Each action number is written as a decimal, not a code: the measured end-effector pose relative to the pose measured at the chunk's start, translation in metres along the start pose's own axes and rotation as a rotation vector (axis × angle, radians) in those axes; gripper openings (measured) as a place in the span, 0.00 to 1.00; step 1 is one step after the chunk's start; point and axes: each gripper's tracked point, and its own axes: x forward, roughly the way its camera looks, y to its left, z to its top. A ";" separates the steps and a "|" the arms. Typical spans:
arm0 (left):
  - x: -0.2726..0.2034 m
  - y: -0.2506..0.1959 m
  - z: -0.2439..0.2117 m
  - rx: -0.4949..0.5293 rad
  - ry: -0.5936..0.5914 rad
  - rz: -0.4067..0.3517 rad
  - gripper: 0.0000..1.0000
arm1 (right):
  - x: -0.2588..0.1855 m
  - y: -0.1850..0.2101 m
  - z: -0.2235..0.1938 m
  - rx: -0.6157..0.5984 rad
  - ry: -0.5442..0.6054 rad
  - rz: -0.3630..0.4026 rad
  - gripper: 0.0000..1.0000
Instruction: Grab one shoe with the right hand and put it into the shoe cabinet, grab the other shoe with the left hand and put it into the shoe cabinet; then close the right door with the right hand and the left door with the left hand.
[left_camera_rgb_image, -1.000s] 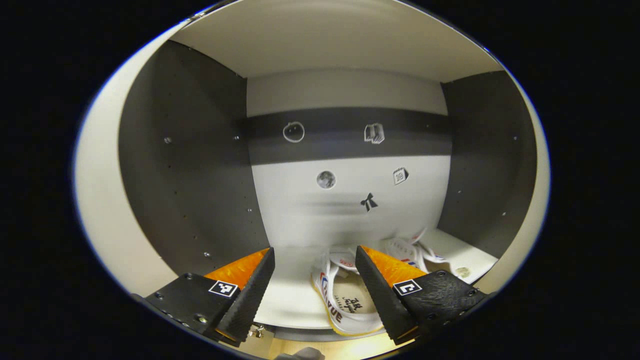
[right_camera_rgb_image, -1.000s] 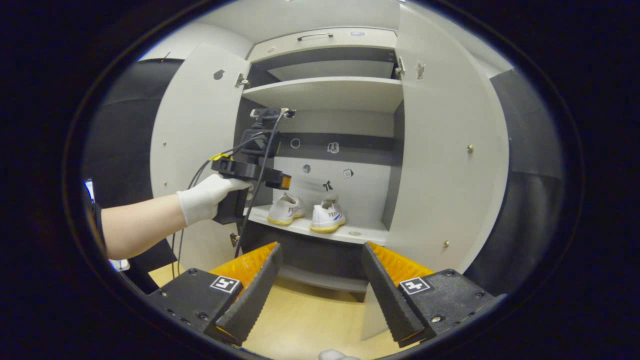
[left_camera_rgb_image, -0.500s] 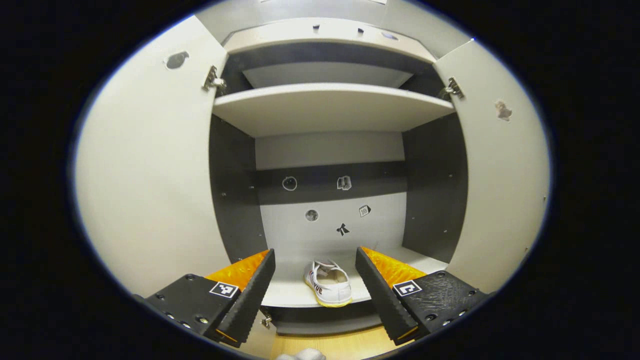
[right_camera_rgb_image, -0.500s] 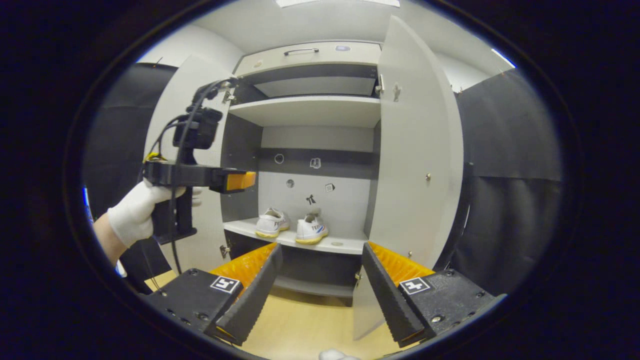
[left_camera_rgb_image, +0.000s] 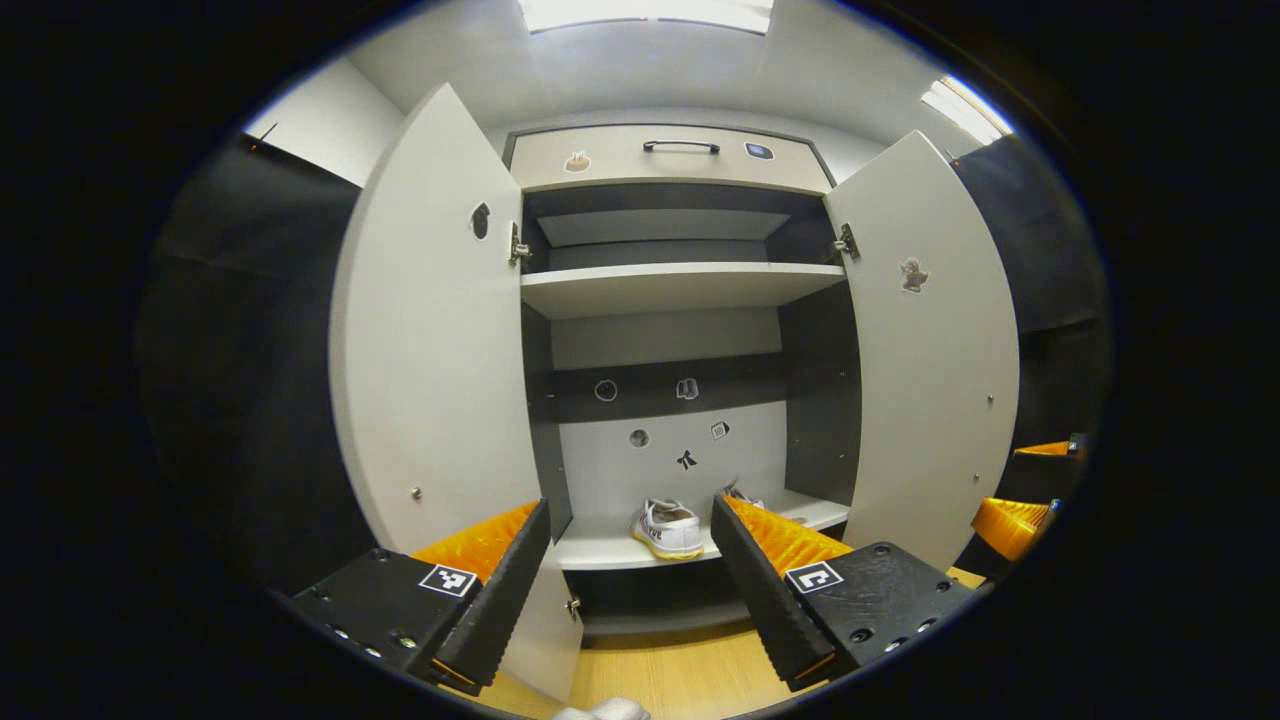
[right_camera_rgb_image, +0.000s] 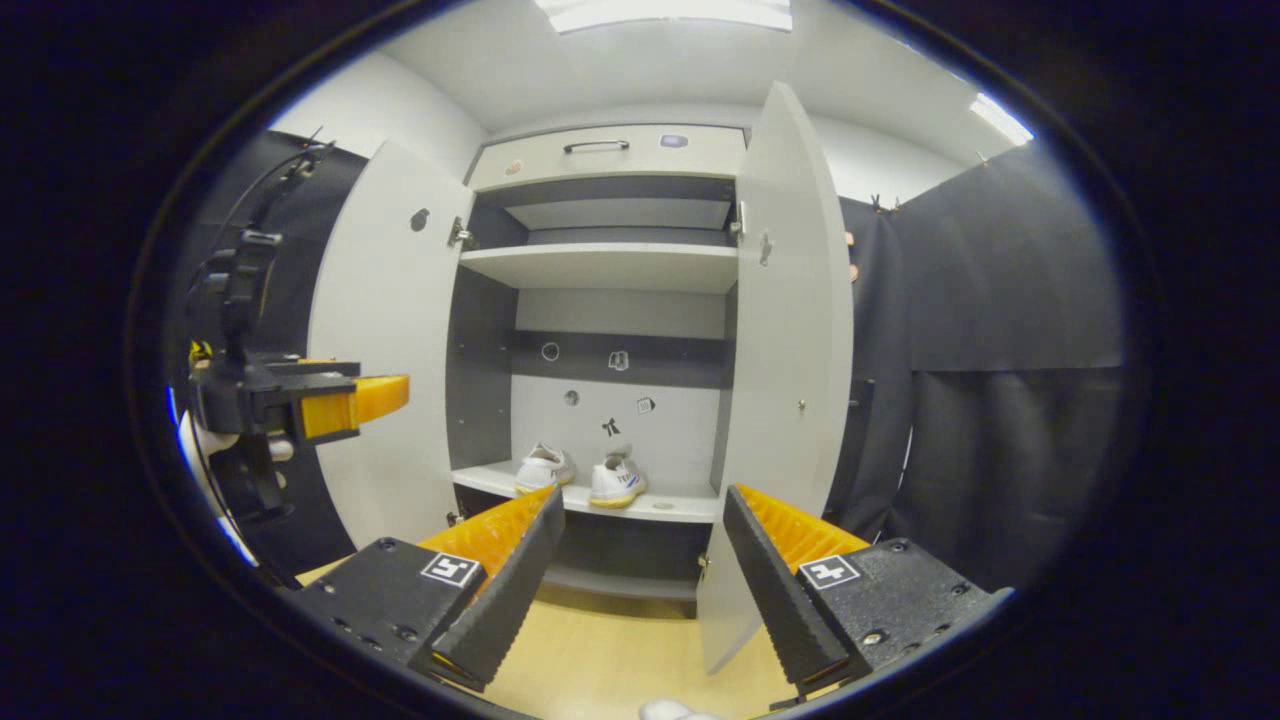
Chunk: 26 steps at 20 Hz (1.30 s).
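Shoes: two white shoes (right_camera_rgb_image: 545, 468) (right_camera_rgb_image: 617, 482) side by side on the lower shelf (right_camera_rgb_image: 660, 507) of the shoe cabinet (right_camera_rgb_image: 610, 150).
Doors: left door (right_camera_rgb_image: 385, 330) and right door (right_camera_rgb_image: 790, 330) both swung open.
Left gripper (left_camera_rgb_image: 630, 585): fingers spread wide, holding nothing.
Right gripper (right_camera_rgb_image: 640, 590): fingers spread wide, holding nothing.

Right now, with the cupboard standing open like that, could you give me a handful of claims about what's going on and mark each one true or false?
1. Two white canvas shoes sit side by side on the pale grey shoe cabinet's lower shelf. True.
2. The cabinet's right door is closed. False: it stands open, as does the left door.
3. The right gripper grips a shoe. False: its fingers are spread with nothing between them.
4. The left gripper is open and empty. True.
5. The upper shelf holds a shoe. False: it shows bare.
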 end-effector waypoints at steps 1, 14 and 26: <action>-0.014 0.005 -0.005 -0.001 0.004 0.009 0.96 | -0.005 0.000 0.000 0.002 -0.001 -0.008 1.00; -0.109 0.031 -0.071 -0.017 0.096 0.065 0.96 | -0.048 0.001 -0.025 0.014 0.071 -0.073 1.00; -0.096 -0.003 -0.060 -0.030 0.090 0.062 0.96 | -0.030 -0.019 -0.022 0.058 0.062 -0.026 1.00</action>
